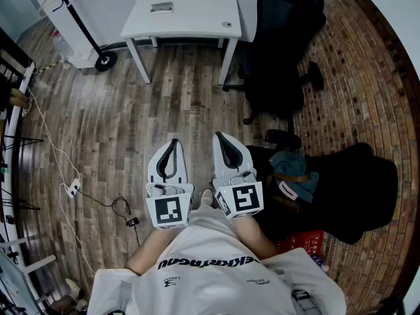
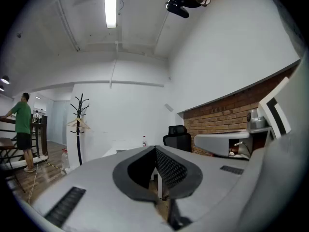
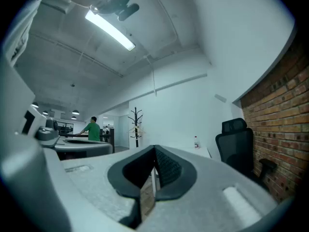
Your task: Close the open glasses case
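The left gripper [image 1: 174, 143] and the right gripper [image 1: 220, 138] are held over the wood floor [image 1: 118, 123] — both are squeezed closed on nothing. A small grey thing [image 1: 161, 7] — maybe the glasses case — is seen far off on the white table [image 1: 197, 20].

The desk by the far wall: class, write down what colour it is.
White, top and legs alike; the head view shows the desk best.

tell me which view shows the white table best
Head view: the table shows whole from above, top and legs. The left gripper view shows only a pale strip of its top, far off; the right gripper view shows a smaller sliver.
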Motion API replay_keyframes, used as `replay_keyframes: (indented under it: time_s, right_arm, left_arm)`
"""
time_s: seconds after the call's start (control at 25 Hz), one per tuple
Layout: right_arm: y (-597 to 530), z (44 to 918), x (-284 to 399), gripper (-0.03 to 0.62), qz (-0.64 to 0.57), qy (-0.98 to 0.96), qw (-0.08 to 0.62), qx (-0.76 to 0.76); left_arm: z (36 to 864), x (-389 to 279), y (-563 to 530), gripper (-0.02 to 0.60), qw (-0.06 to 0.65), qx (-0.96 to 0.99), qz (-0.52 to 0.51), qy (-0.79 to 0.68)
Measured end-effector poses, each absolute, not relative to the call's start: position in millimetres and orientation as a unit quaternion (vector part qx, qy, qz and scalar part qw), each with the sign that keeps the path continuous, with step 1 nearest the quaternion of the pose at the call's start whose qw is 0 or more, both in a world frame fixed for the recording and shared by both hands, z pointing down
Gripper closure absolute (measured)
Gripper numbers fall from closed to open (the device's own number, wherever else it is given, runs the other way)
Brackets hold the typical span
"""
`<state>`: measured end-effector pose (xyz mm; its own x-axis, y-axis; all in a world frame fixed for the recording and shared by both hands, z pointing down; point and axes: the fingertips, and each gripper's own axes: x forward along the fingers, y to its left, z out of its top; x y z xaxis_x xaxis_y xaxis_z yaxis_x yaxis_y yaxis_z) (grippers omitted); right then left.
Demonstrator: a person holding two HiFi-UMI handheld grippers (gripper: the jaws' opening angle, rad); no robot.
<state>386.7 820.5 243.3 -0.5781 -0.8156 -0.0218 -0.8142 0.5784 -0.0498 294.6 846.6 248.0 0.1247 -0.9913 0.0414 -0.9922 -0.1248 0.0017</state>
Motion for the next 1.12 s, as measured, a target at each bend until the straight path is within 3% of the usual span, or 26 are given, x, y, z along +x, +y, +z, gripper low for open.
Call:
replay_keyframes:
  time_s: [0.68, 1.12]
  right_arm:
    - [791.6, 253.4, 413.1, 0.593, -0.034, 0.900, 0.033, -0.434]
    - [739.0, 274.8, 386.1, 0.594, -0.045, 0.907, 0.019, -0.417]
  left_arm:
    - [265.6, 314.7, 827.2, 0.583, 0.036, 0.721, 0.016, -0.692]
    - [292.2, 295.3, 777.9, 0.584, 0.050, 0.713, 0.028, -0.698]
